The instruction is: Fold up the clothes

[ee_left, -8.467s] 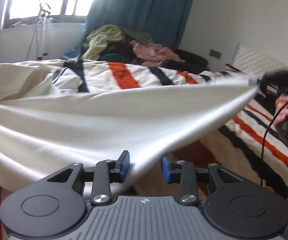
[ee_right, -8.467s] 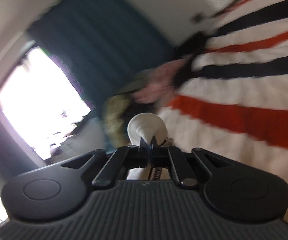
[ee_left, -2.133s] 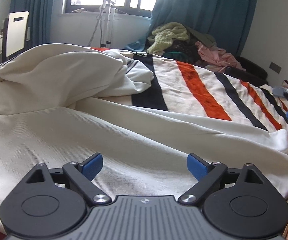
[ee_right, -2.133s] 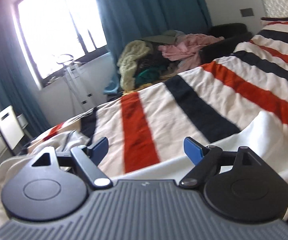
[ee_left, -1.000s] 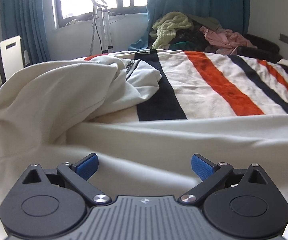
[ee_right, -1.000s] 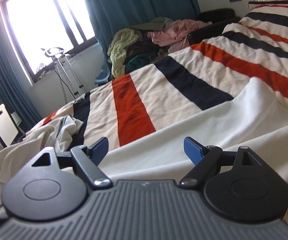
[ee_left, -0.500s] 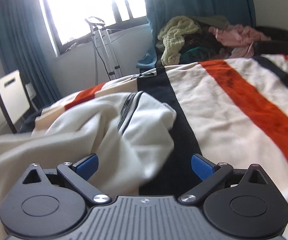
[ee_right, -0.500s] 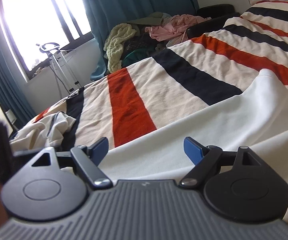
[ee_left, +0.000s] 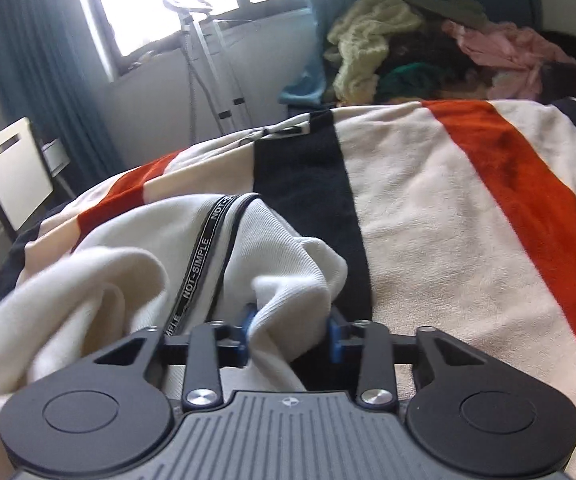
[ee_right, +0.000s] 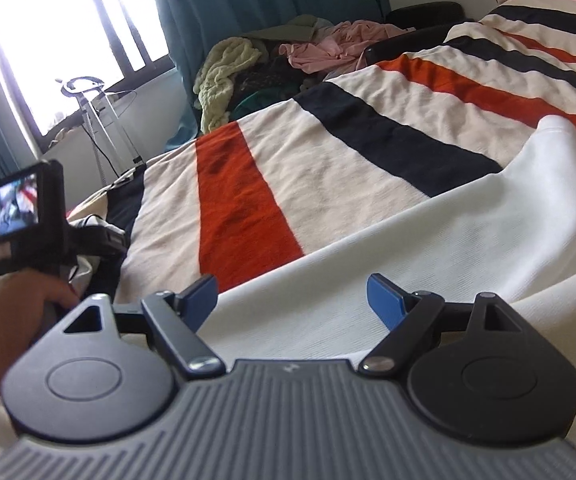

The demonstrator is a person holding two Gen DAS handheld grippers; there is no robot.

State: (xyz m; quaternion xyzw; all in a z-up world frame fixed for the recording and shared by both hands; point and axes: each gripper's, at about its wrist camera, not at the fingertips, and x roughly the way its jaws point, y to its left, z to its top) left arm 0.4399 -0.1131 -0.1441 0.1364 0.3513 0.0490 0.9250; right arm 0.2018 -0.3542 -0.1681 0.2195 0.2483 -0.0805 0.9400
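On the striped blanket, left gripper has just closed, clamping a cream garment fold; right gripper gapes over cloth, grasping nothing.

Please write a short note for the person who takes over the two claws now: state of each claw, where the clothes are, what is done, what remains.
Left claw: its jaws have just been closing, and a bunched fold of the cream ribbed-cotton garment with black lettered tape now sits between the pads.
Right claw: open, over the flat spread part of the garment, holding nothing.
The garment lies on the cream, orange and navy striped blanket.
Done: one end lies spread out.
Left: no fold is visible yet; the crumpled end needs straightening first.
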